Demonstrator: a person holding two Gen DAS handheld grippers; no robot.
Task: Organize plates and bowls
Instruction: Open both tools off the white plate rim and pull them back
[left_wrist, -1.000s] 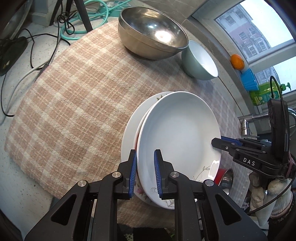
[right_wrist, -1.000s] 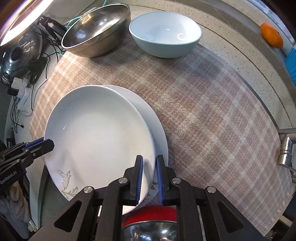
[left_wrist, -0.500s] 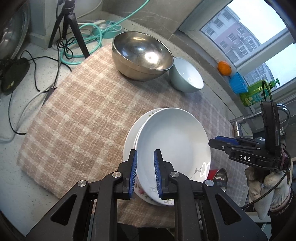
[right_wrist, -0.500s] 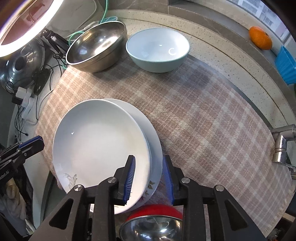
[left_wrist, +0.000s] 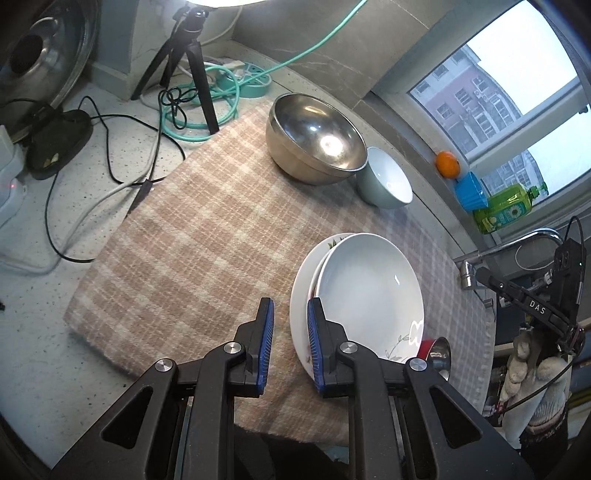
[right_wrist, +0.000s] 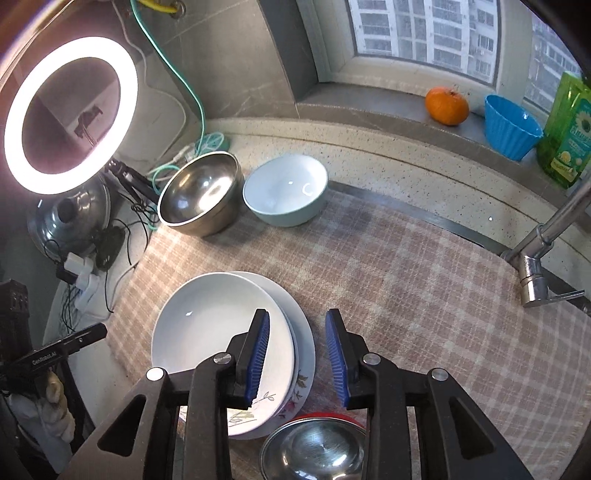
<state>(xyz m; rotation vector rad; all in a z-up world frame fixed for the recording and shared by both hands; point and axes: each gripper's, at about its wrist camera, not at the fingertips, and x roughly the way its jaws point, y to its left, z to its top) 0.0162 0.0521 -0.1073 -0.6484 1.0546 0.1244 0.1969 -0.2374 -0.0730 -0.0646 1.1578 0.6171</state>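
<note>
Left gripper (left_wrist: 290, 325): pads drawn nearly together with only a narrow slit between them; nothing in it, checked cloth showing through. It hangs above the near edge of the cloth, just left of the plates.
Right gripper (right_wrist: 297, 321): fingers spread, having just been opening; nothing between the pads. It hangs over the right rim of the plate stack, clear of it.
Top plate (right_wrist: 214, 328): white with a leaf sprig on its near rim, lying on the lower plate, shifted a little to the left.
Lower plate (right_wrist: 306, 343): white with a flower print, flat on the cloth at the near side.
Checked cloth (left_wrist: 207, 240): pink and cream, spread over the speckled counter under all the dishes.
Large steel bowl (right_wrist: 199, 192): upright at the far left of the cloth.
Pale blue bowl (right_wrist: 284, 188): upright, just right of the steel bowl, touching or almost touching it.
Small steel bowl (right_wrist: 317, 450): red outside, at the near edge just beside the plates.
Windowsill: an orange (right_wrist: 446, 105), a blue cup (right_wrist: 511, 125) and a green bottle (right_wrist: 565, 136) in a row at the far right.
Faucet (right_wrist: 535, 266): at the right edge of the cloth.
</note>
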